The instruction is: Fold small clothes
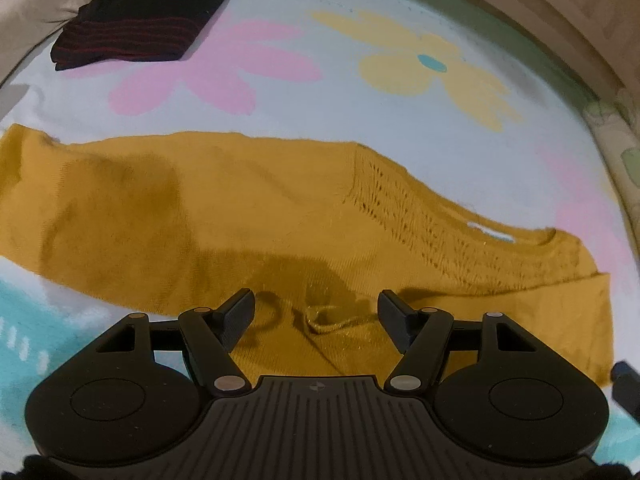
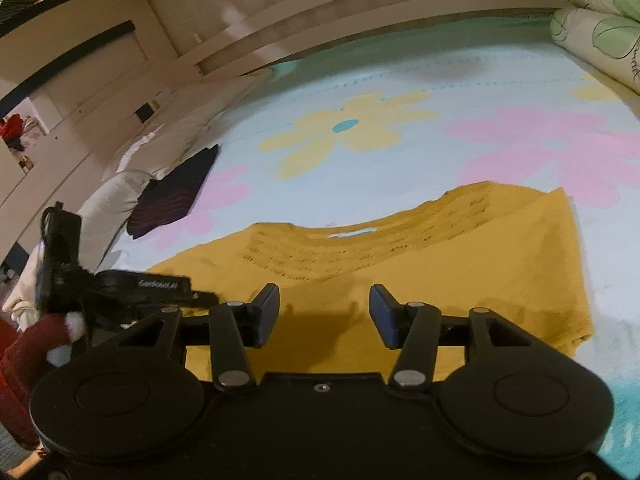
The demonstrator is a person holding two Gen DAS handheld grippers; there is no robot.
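A: Where it lies on the bed (image 1: 360, 112), how does the top (image 1: 248, 208) look?

B: Mustard knit, partly folded, openwork near the neckline.

A: The claws?

B: Left claw (image 1: 316, 316) and right claw (image 2: 324, 316) both gape above it, gripping nothing.

A: Around it?

B: Flowered blue sheet, a dark striped garment (image 1: 136, 24) folded nearby, wooden bed rail (image 2: 360, 4) behind.

Flowered bedspread (image 1: 360, 128), mustard top (image 1: 240, 216), folded dark garment (image 1: 136, 20)

One mustard top (image 1: 240, 208), one dark folded garment (image 1: 140, 20).
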